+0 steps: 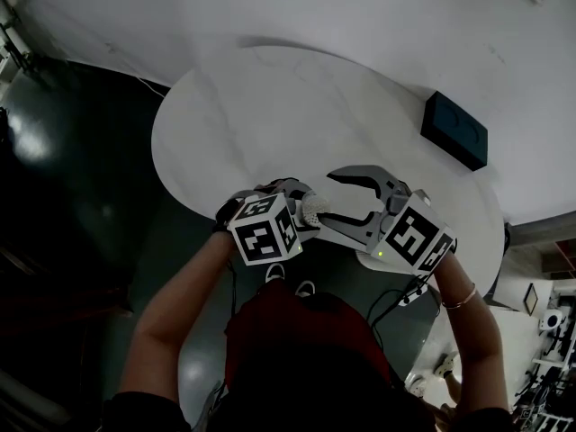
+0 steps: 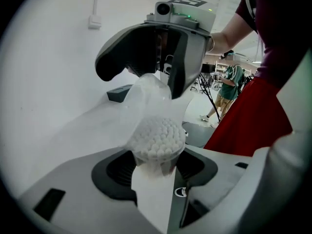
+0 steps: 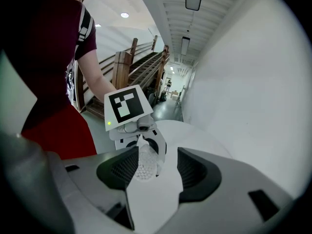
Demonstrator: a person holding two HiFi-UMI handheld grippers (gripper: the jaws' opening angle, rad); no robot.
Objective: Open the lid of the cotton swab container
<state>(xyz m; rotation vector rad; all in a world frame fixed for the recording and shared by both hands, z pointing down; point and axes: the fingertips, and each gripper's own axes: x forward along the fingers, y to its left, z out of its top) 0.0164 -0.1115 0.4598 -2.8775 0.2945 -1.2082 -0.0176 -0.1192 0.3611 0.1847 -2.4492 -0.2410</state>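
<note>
I look down on a dark, glossy floor and a white oval counter set against a pale wall. The person's red top fills the 6 o'clock side of the head view, with both forearms reaching up toward the counter's near edge.

The two grippers meet there, just off the counter's 6 o'clock rim. The right gripper comes in from 3 o'clock with its jaws spread wide. In its own view there is an open gap between the pads, and the other gripper shows through it. The left gripper comes in from 9 o'clock, its jaws pinching the cotton swab container by the body.

A dark teal box lies flat at the counter's 2 o'clock side, well apart from the grippers.

The cotton swab container is clear and packed with white tips. It is held in the air between the two grippers, its mouth toward the right gripper. From its rim a hazy clear flap rises toward 12 o'clock, up between the right gripper's spread jaws. I cannot tell whether it touches them.

A thin bracelet circles the right wrist.
</note>
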